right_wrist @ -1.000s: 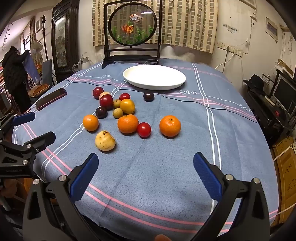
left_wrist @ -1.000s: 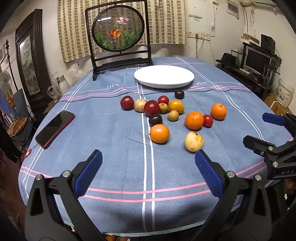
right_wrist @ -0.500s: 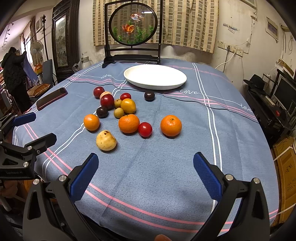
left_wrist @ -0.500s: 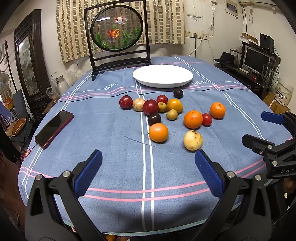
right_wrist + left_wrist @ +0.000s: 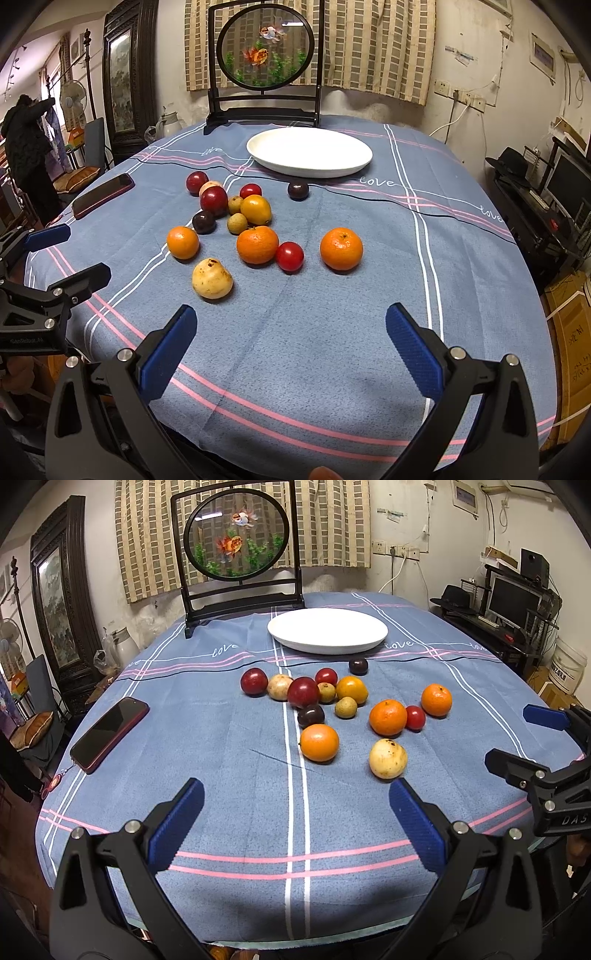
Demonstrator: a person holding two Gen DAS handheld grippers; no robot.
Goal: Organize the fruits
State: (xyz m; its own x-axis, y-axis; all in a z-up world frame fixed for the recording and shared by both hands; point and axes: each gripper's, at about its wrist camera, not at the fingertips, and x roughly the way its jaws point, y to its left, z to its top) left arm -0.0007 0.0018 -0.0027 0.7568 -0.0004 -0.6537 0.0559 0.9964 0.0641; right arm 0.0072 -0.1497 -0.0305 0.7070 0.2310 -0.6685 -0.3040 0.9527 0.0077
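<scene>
Several fruits lie loose on the blue tablecloth: oranges (image 5: 319, 742) (image 5: 341, 248), a pale yellow pear (image 5: 388, 758) (image 5: 212, 278), red plums (image 5: 303, 692) (image 5: 214, 199), dark plums (image 5: 358, 666) and small yellow-green fruits. A white plate (image 5: 327, 630) (image 5: 309, 152) stands empty behind them. My left gripper (image 5: 295, 812) is open and empty, near the table's front edge. My right gripper (image 5: 291, 332) is open and empty, also short of the fruits. Each gripper shows at the edge of the other's view.
A red phone (image 5: 109, 733) (image 5: 103, 195) lies on the table's left side. A black framed round goldfish screen (image 5: 236, 550) stands at the table's back. A desk with a monitor (image 5: 515, 602) is to the right. A person (image 5: 26, 155) stands far left.
Both grippers have crept slightly forward toward the fruits. Nothing on the table has moved.
</scene>
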